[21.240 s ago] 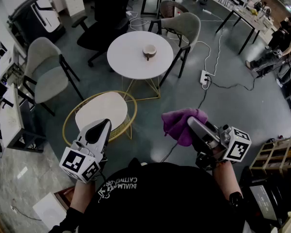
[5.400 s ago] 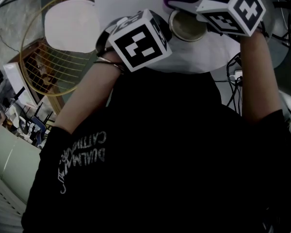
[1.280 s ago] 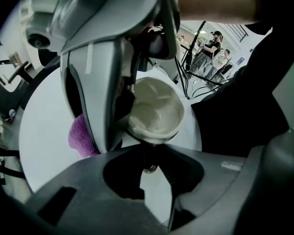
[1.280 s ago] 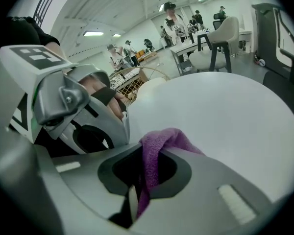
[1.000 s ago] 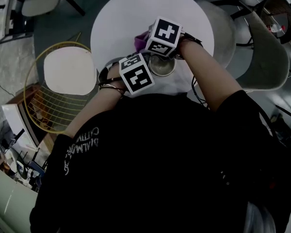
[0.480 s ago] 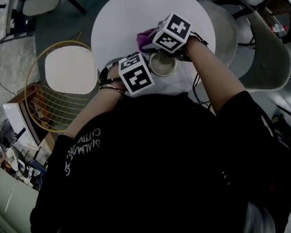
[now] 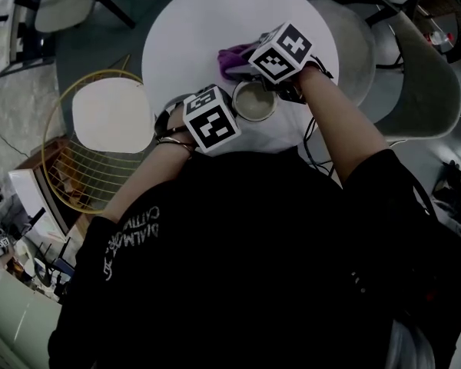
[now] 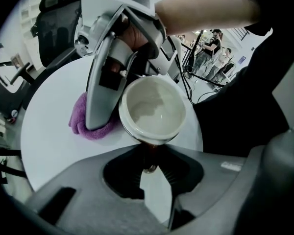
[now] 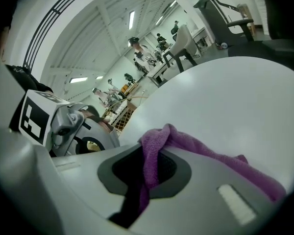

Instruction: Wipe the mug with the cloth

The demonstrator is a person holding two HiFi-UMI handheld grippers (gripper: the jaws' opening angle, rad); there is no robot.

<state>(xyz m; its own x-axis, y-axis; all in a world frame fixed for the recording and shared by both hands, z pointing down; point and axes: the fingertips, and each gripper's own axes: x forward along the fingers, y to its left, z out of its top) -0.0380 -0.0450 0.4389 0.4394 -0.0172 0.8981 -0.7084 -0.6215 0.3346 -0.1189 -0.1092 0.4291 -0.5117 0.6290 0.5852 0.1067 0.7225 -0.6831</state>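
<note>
Right gripper (image 9: pixel 148 173) has slid a touch further round the far side of the mug (image 7: pixel 255 101) since half a second ago, and the cloth (image 9: pixel 154 151) now shows more to its left. Its jaws are pinched tight on that purple cloth, which spills over one jaw. Left gripper (image 8: pixel 149 168), jaws partway closed, clamps the mug's dark handle (image 8: pixel 148 153). The cream mug stands mouth-up near the close edge of the round white table (image 7: pixel 184 29). The cloth is bunched against its outer wall, beneath the right gripper.

Cream mug (image 8: pixel 154 109) (empty, upright) beside purple cloth (image 8: pixel 81 125)
</note>
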